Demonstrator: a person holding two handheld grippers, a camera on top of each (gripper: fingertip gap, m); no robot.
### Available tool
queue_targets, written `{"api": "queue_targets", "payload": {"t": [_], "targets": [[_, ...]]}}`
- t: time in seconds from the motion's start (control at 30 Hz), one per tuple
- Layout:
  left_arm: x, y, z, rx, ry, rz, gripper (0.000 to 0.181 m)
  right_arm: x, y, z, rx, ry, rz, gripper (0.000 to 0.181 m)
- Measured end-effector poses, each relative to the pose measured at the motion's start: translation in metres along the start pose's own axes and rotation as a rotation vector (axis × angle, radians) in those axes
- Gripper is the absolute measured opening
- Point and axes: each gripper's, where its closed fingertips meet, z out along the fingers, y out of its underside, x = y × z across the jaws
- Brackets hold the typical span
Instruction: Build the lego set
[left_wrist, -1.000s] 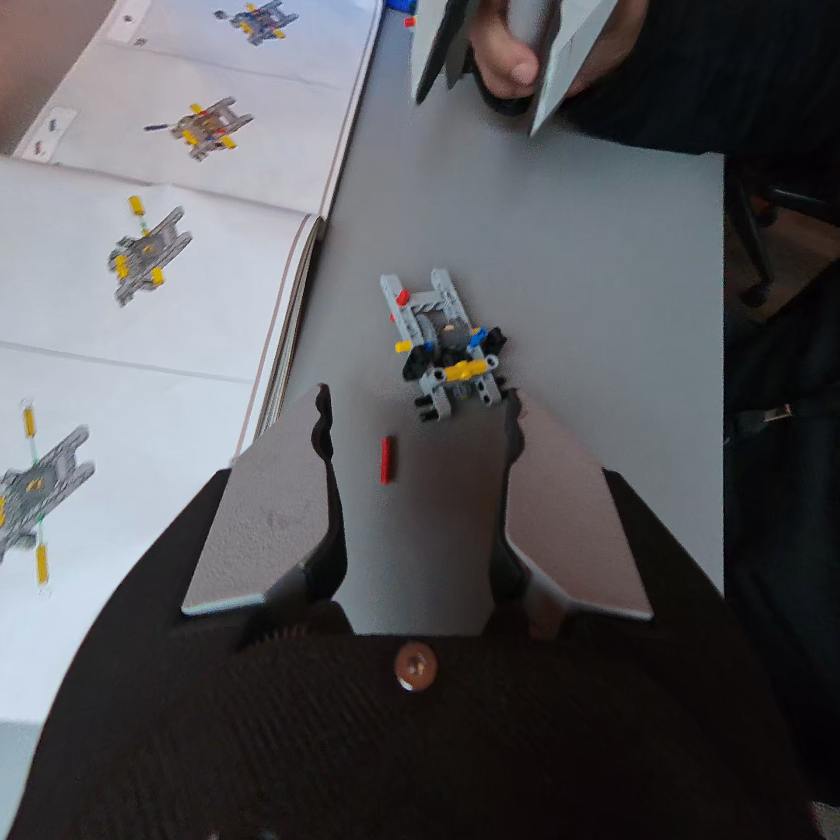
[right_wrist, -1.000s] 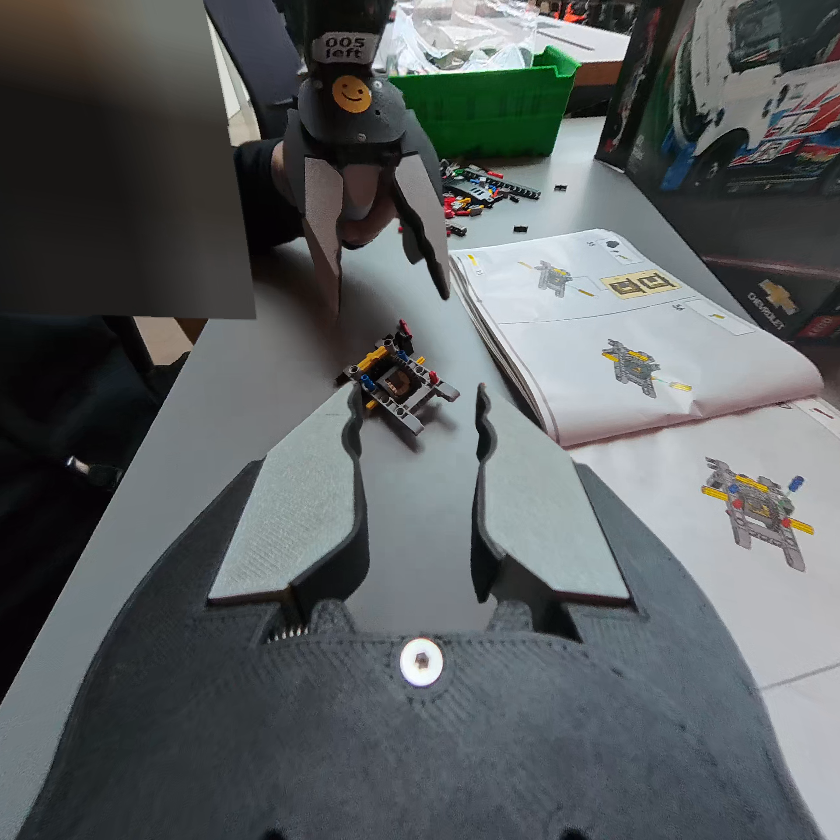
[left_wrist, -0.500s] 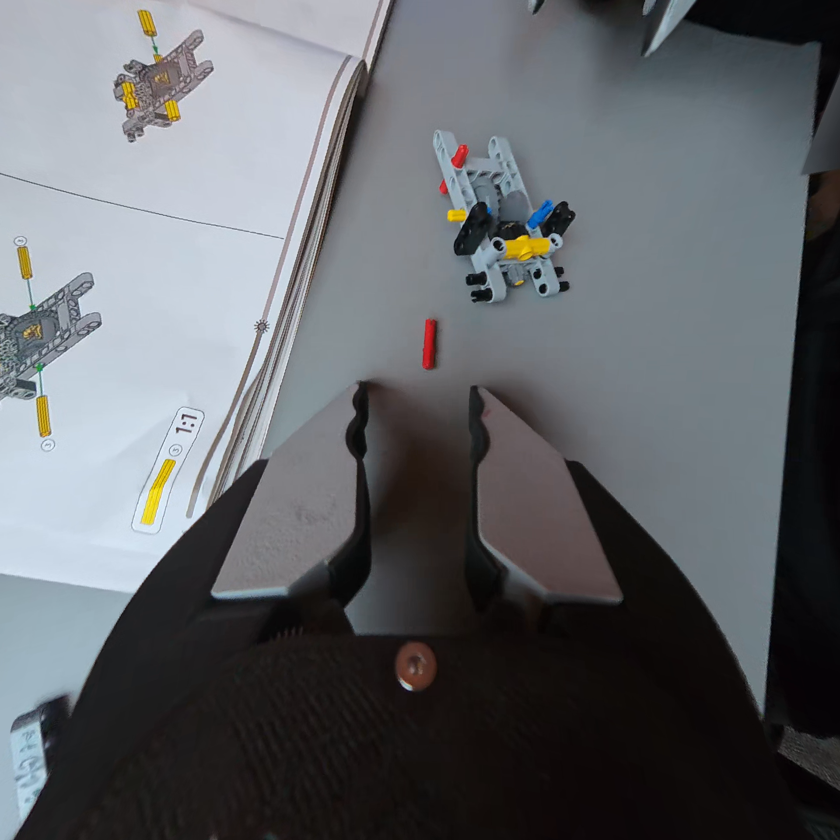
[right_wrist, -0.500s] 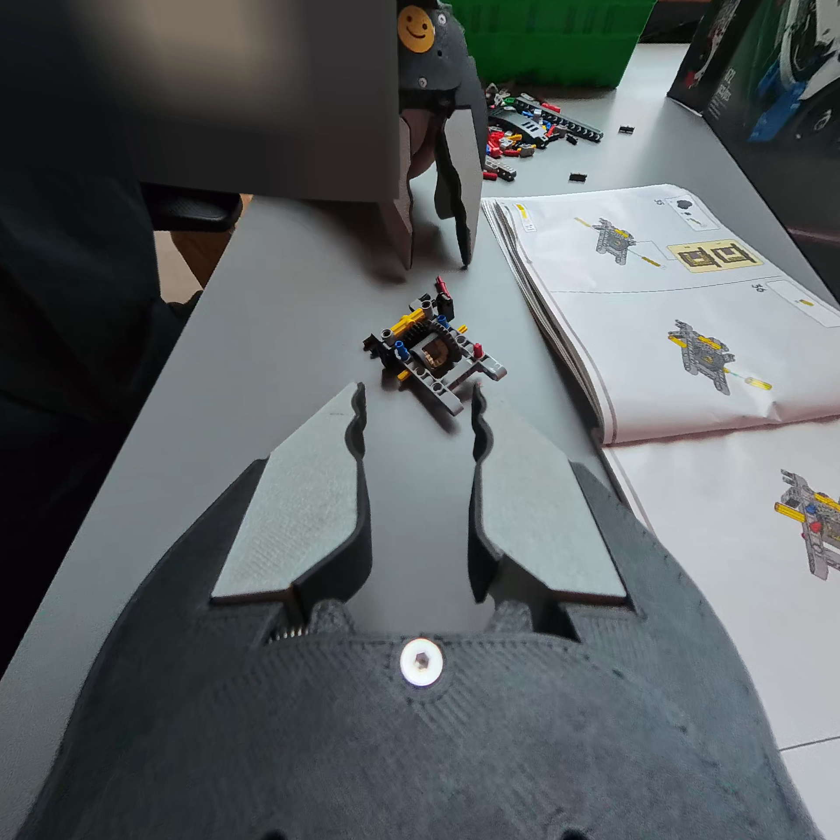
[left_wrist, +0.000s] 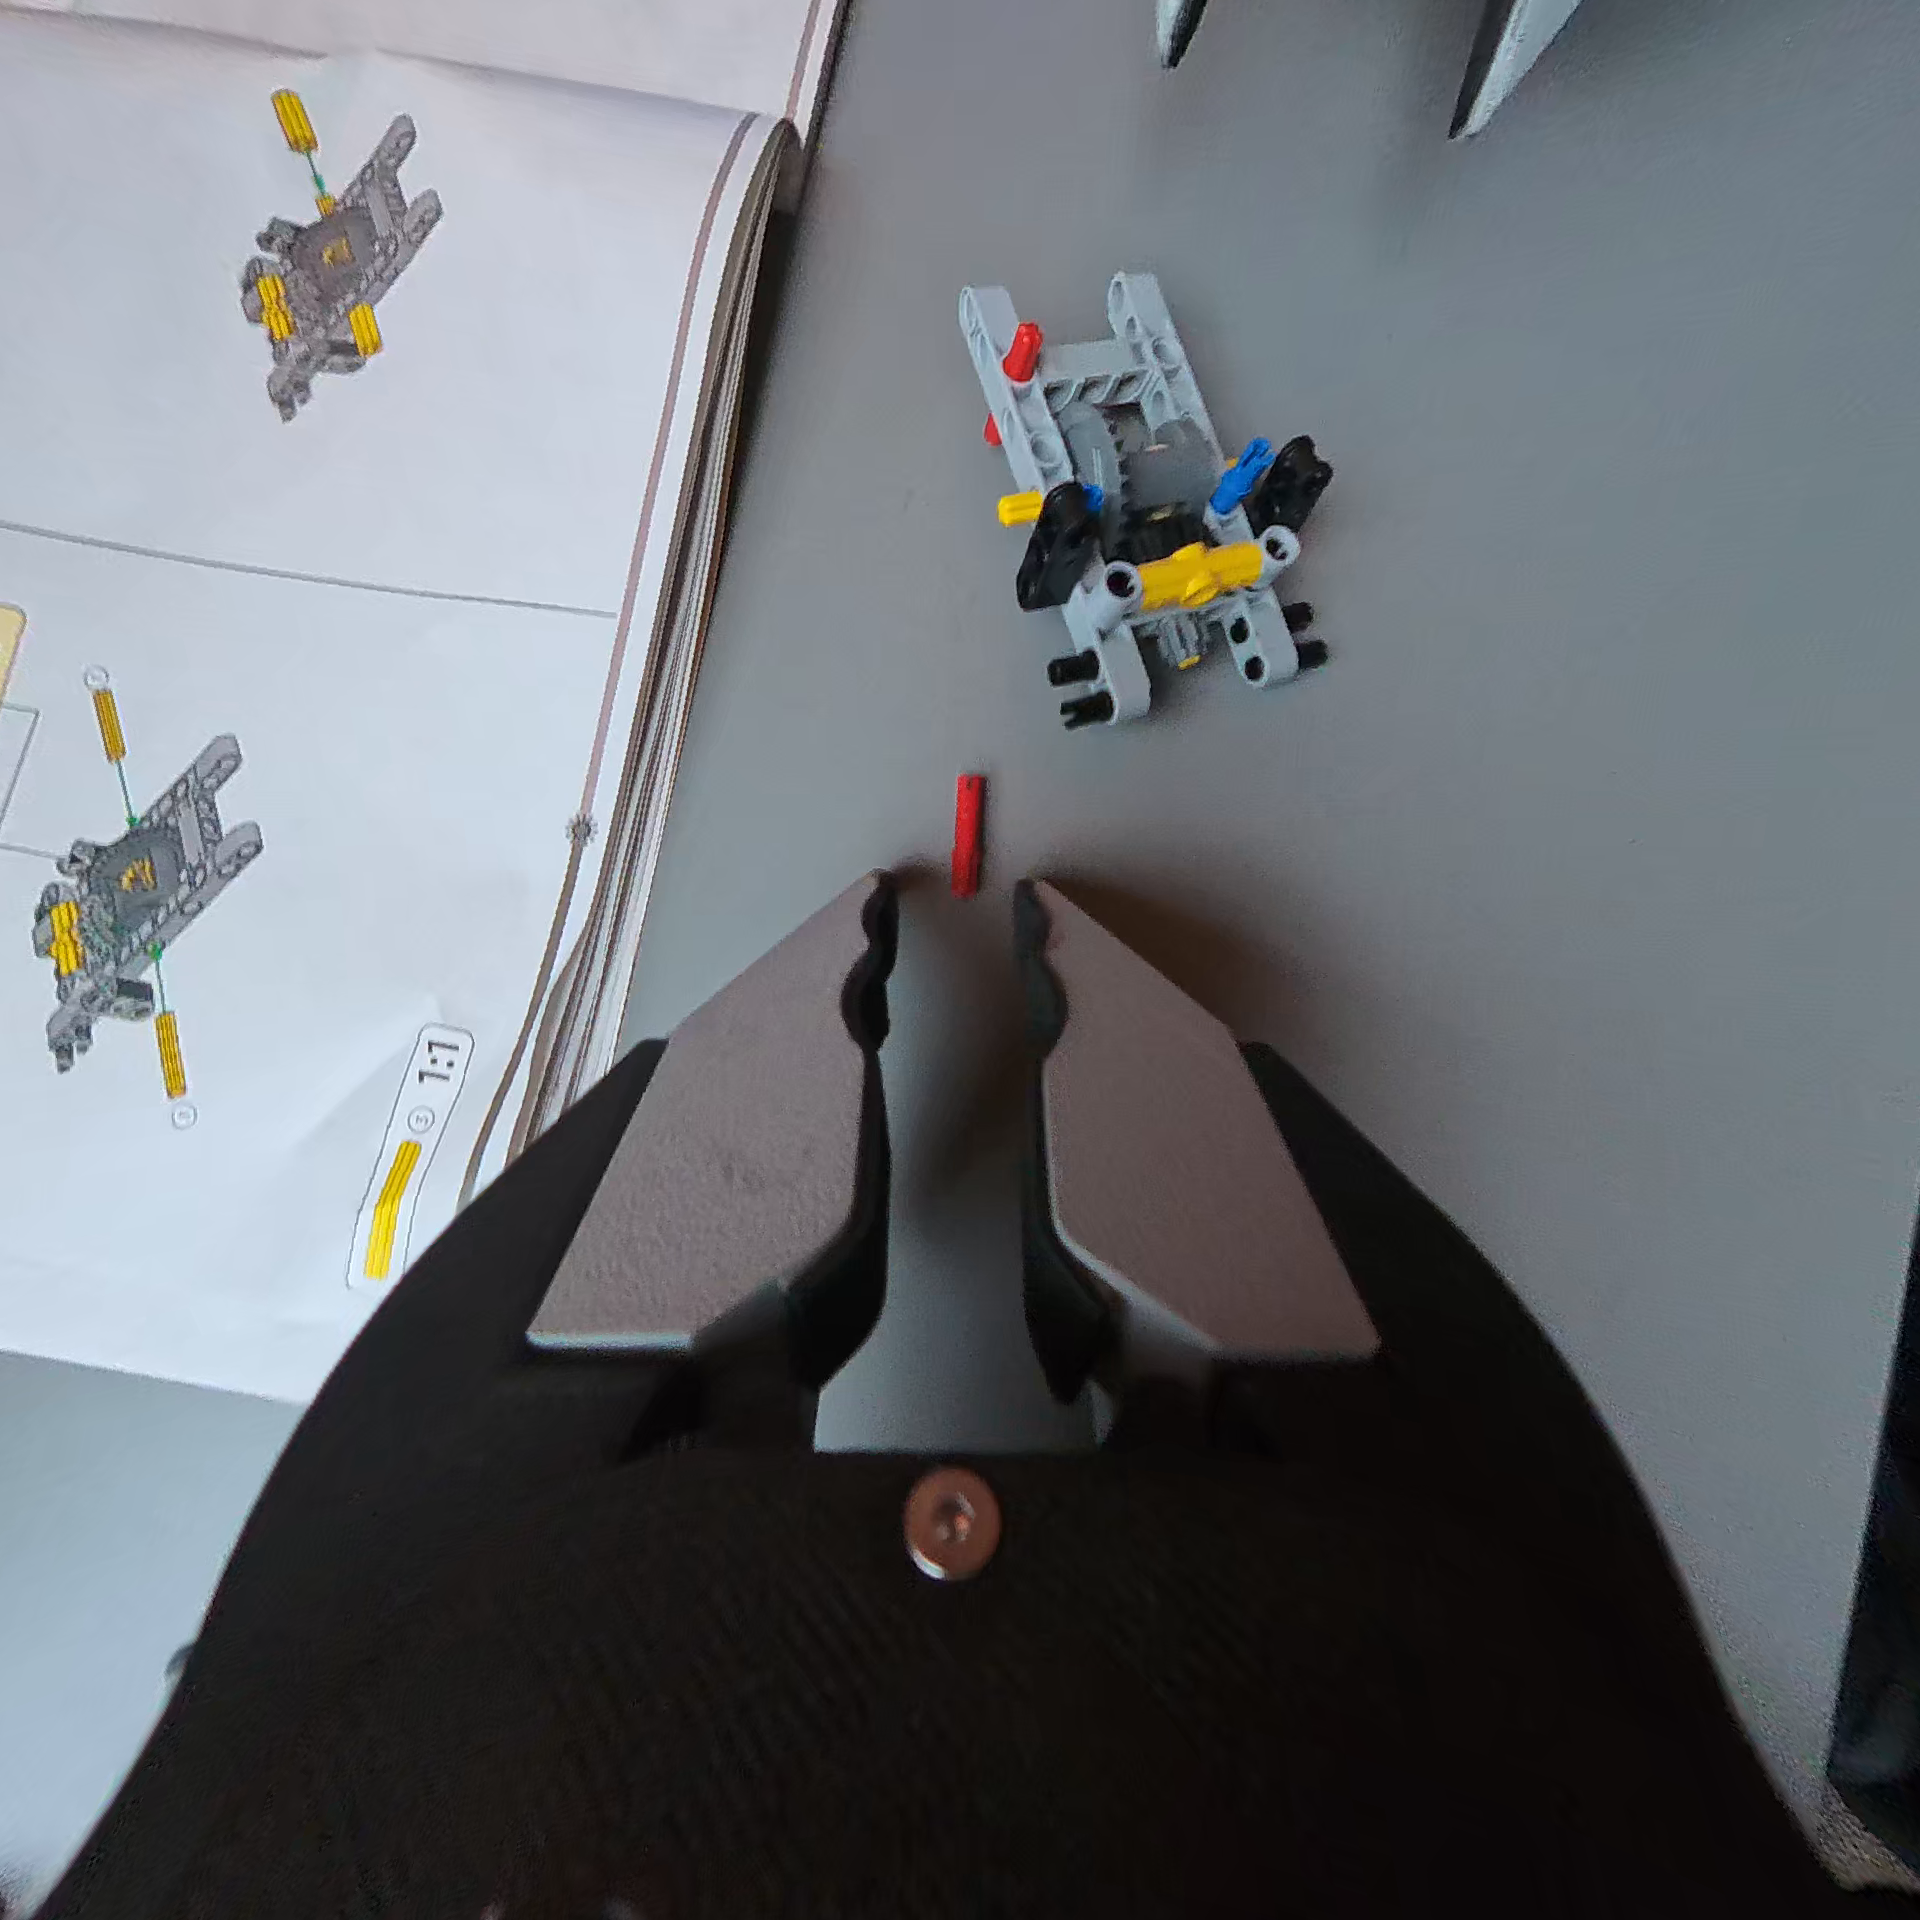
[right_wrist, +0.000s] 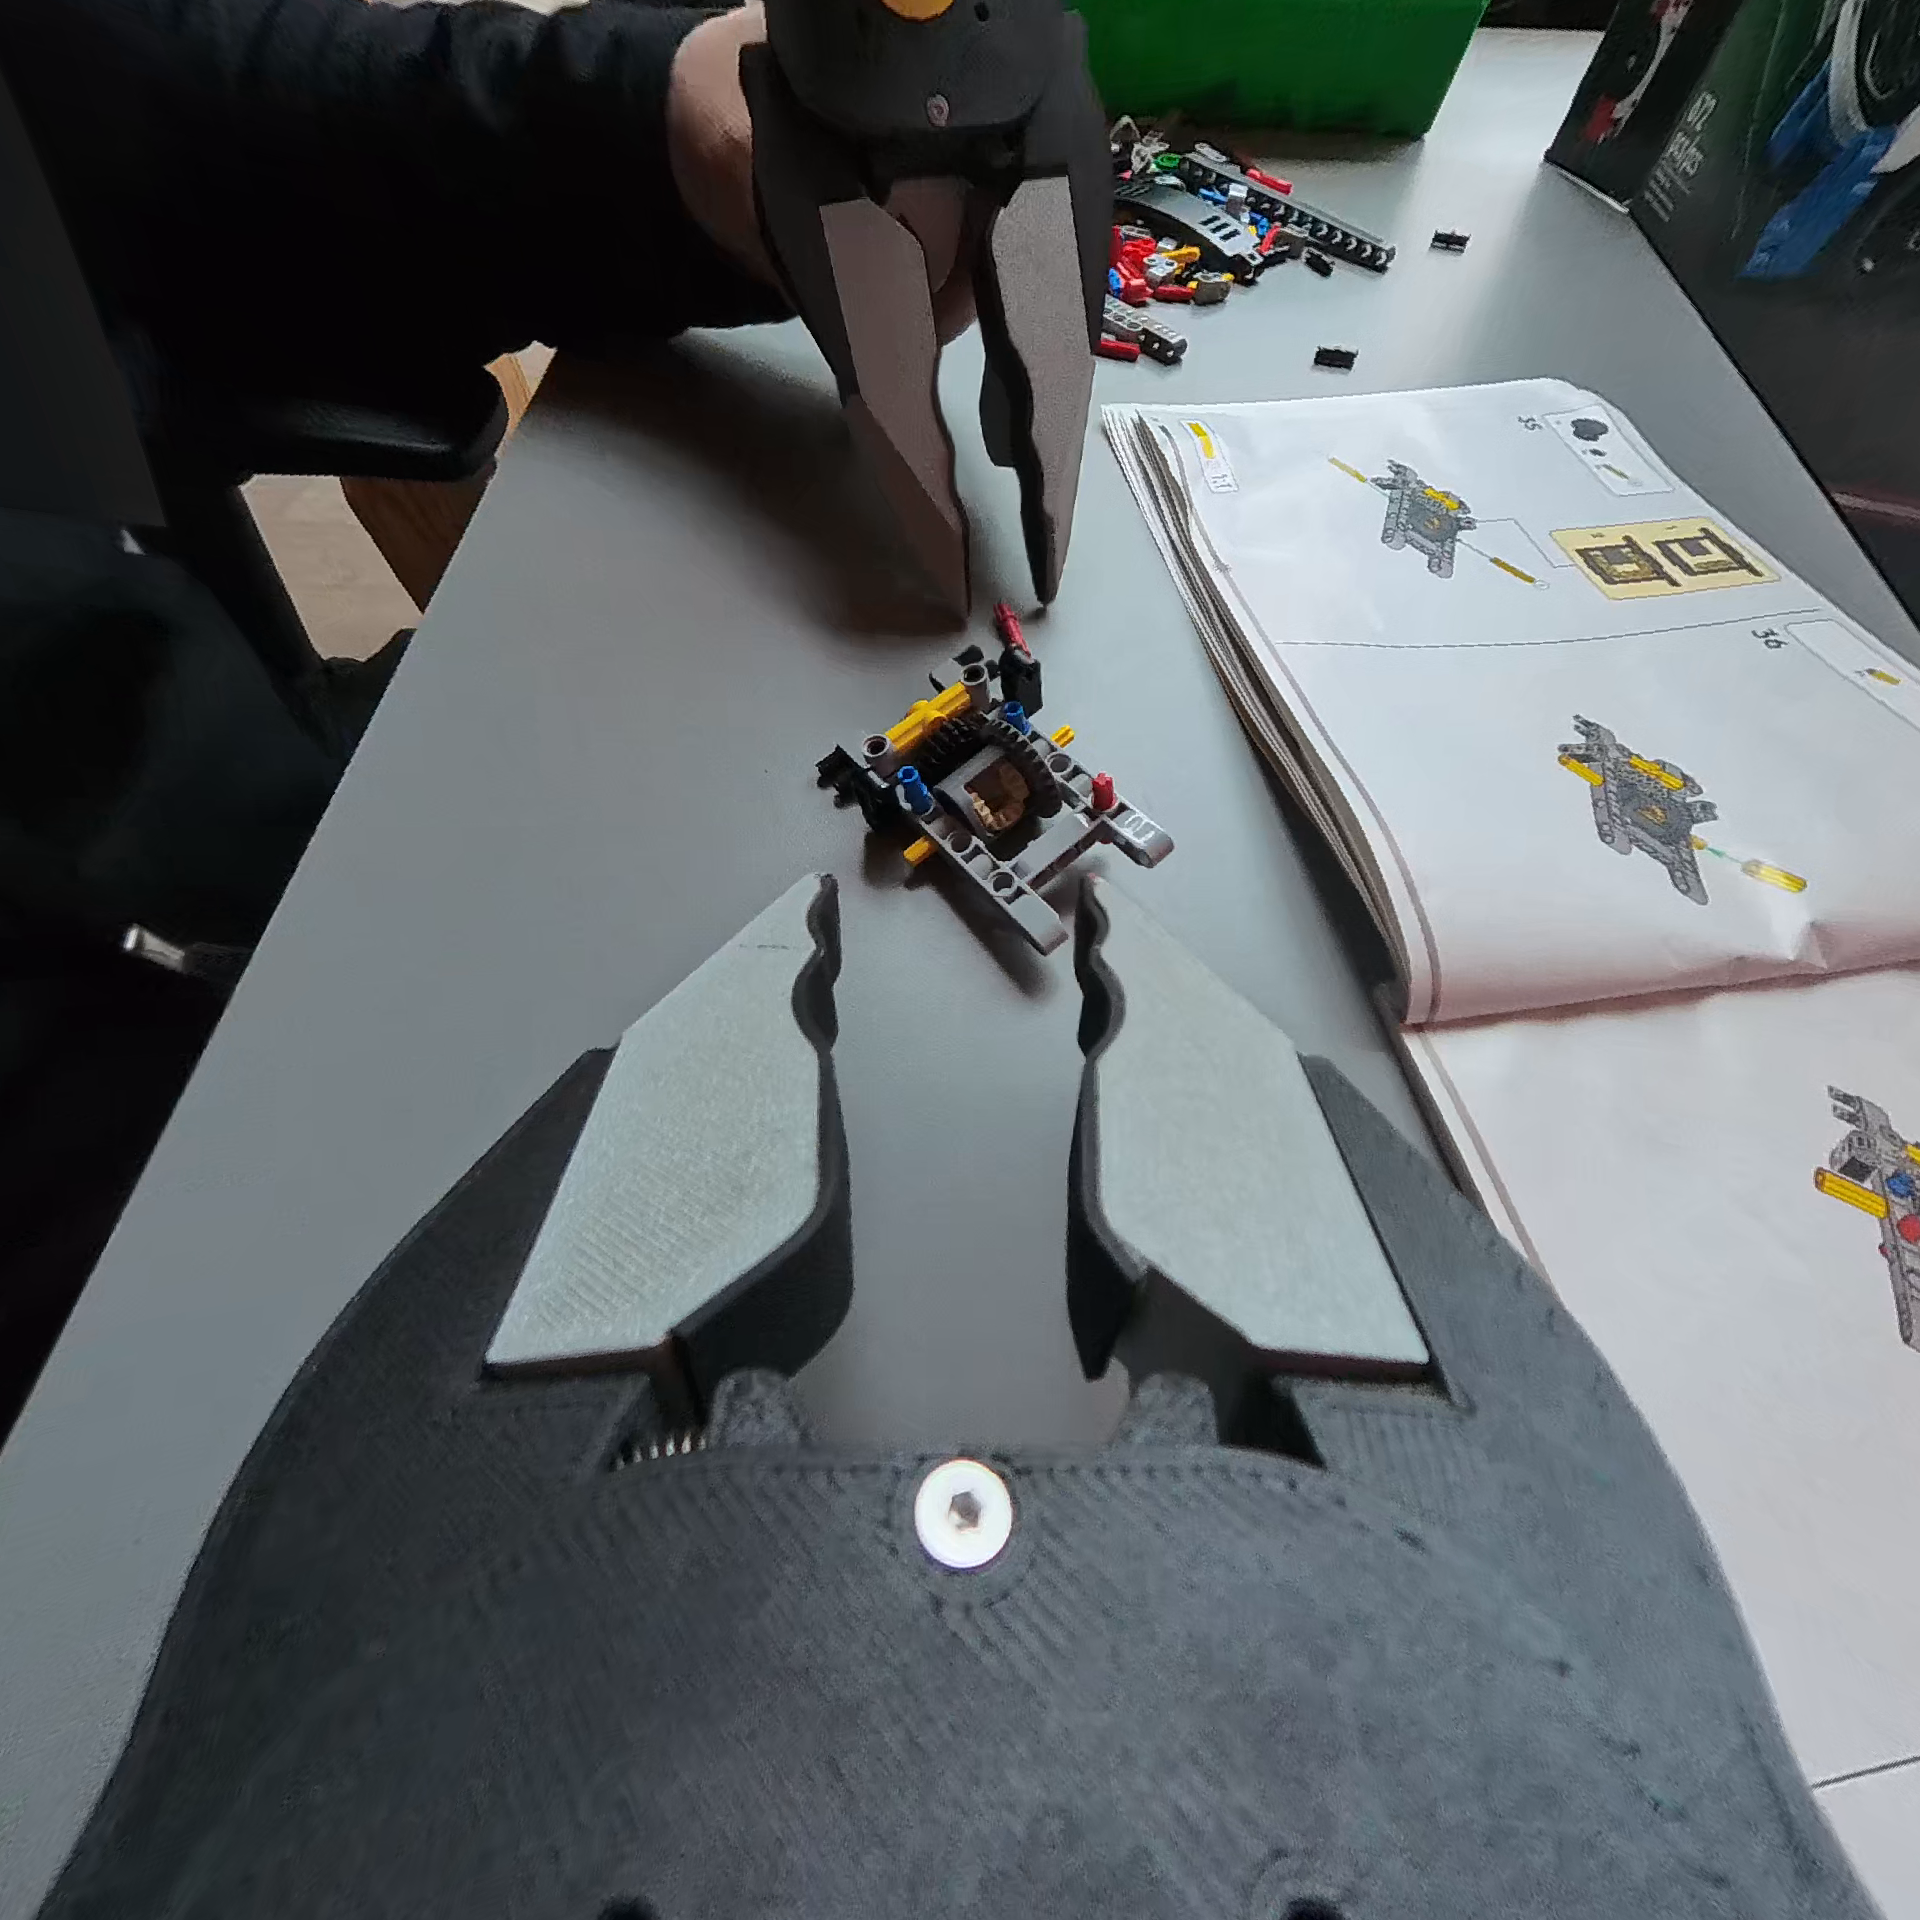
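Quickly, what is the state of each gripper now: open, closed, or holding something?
Left gripper: open, holding nothing; the loose red pin lies at its fingertips.
Right gripper: open, empty, just short of the lego assembly.
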Motion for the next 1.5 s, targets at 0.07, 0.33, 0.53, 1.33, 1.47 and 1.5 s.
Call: {"api": "queue_targets", "payload": {"t": [0.07, 0.33, 0.53, 1.33, 1.47, 1.5], "targets": [[0.002, -0.004, 0.004, 0.007, 0.017, -0.005, 0.012, 0.000, -0.002, -0.001, 0.014, -0.002, -0.002, 0.042], [0.007, -0.013, 0.005, 0.042, 0.023, -0.115, 0.003, 0.000, -0.016, -0.010, 0.109, -0.003, 0.013, 0.037], [0.044, -0.046, -0.003, 0.027, -0.024, -0.005, 0.003, -0.013, -0.038, -0.002, 0.157, 0.049, -0.077, 0.022], [0.079, -0.092, 0.015, 0.107, 0.158, -0.013, 0.002, -0.030, -0.016, 0.018, -0.084, 0.221, -0.479, 0.003], [0.079, -0.091, 0.016, 0.117, 0.164, -0.030, 0.003, -0.028, -0.016, 0.018, -0.087, 0.227, -0.474, 0.001], [0.079, -0.090, 0.017, 0.112, 0.158, -0.024, 0.003, -0.028, -0.014, 0.019, -0.091, 0.224, -0.471, 0.001]]}}
